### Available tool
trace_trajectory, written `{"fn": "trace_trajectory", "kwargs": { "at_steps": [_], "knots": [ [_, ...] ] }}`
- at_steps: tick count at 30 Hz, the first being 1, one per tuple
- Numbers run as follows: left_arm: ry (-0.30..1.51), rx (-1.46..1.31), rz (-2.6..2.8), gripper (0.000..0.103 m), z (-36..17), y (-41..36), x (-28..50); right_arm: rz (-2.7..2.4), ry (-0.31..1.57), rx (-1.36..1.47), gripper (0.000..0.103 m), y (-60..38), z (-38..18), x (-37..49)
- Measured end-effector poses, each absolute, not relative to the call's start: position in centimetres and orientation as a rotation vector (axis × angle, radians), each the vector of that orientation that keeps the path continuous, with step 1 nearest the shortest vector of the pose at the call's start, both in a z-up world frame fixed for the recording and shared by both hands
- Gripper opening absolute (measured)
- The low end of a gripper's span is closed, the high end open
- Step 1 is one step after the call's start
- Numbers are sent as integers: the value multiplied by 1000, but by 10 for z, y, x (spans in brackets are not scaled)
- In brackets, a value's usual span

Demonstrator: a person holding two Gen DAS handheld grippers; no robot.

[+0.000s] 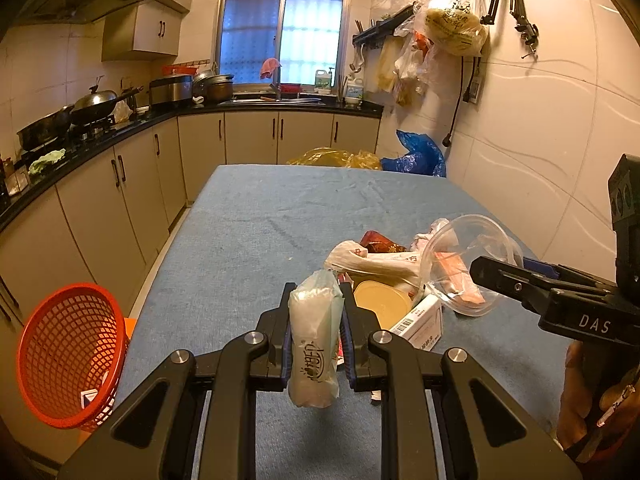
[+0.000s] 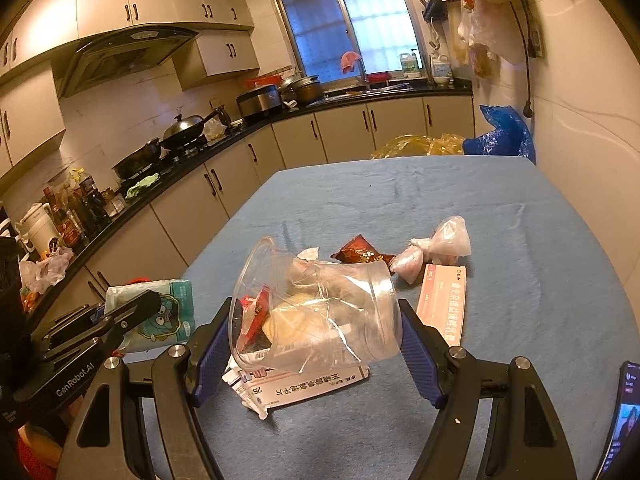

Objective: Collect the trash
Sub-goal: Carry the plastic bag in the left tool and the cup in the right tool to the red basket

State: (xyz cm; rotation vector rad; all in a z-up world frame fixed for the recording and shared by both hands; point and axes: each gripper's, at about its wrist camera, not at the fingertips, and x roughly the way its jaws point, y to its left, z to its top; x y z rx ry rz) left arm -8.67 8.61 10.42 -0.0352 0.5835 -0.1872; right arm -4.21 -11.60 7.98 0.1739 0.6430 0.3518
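My left gripper point(image 1: 316, 336) is shut on a small tissue pack point(image 1: 314, 340) in white-green plastic, held above the blue table point(image 1: 248, 232). The pack also shows in the right wrist view point(image 2: 160, 316). My right gripper point(image 2: 316, 344) is shut on a crumpled clear plastic cup point(image 2: 316, 308), lifted over the trash pile; it also shows in the left wrist view point(image 1: 468, 264). On the table lie a white medicine box point(image 2: 304, 388), a pink box point(image 2: 442, 300), a red snack wrapper point(image 2: 360, 254) and a knotted plastic bag point(image 2: 436, 248). An orange mesh basket point(image 1: 68, 356) stands left of the table.
Kitchen counters with pans run along the left point(image 1: 80, 120). Yellow point(image 1: 340, 158) and blue bags point(image 1: 420, 156) sit behind the table's far edge. A phone point(image 2: 624, 420) lies at the table's near right. A tiled wall point(image 1: 540, 140) is on the right.
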Motion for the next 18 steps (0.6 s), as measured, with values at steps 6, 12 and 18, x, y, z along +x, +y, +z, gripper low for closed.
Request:
{"fn": "trace_trajectory", "kwargs": {
  "at_steps": [6, 12, 18],
  "knots": [
    [586, -32, -190, 18, 105, 85, -88, 366, 647, 176, 80, -116, 76, -43],
    [588, -19, -189, 18, 105, 82, -91, 376, 639, 183, 80, -119, 76, -43],
    [591, -6, -184, 18, 107, 80, -90, 386, 644, 201, 80, -123, 75, -42]
  ]
}}
